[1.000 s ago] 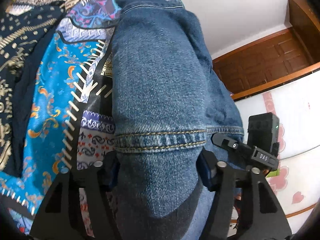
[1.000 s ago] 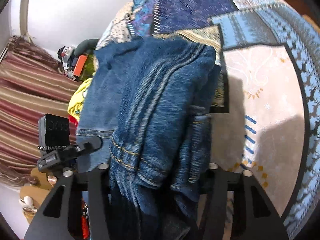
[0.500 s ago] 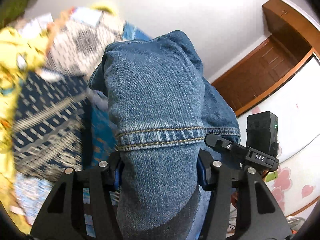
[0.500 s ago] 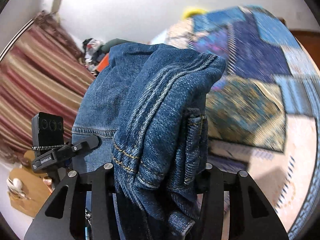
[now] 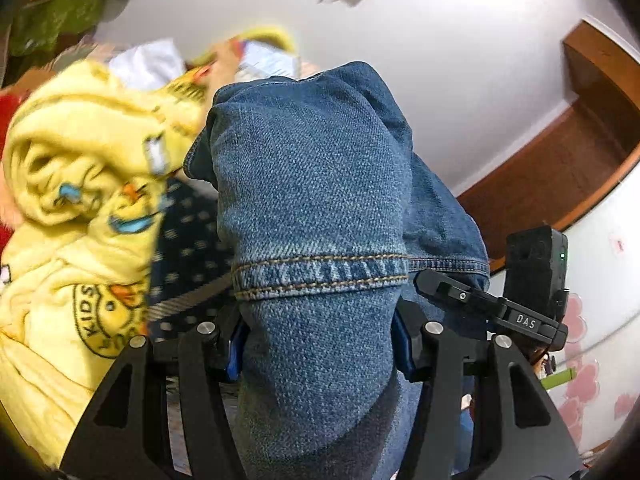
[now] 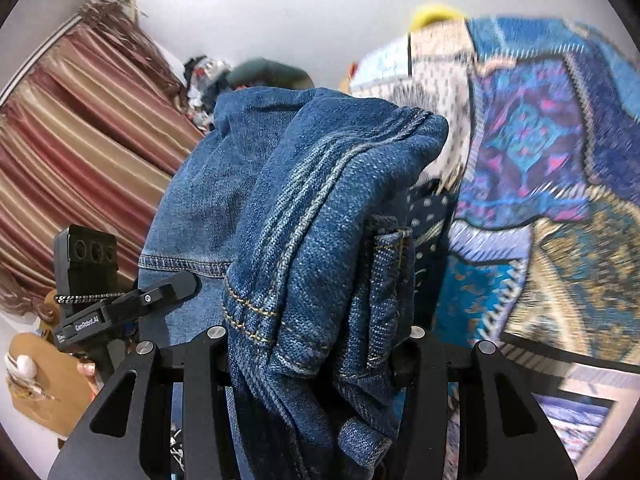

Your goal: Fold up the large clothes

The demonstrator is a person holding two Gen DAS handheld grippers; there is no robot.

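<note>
Both views have swung up off the patchwork bedspread toward the wall. Nearest, the left gripper fingers clamp the jeans at a stitched hem, the right gripper fingers clamp a thicker bundle, carrying them folded. Beyond, a yellow garment lies heaped on the bed.
</note>
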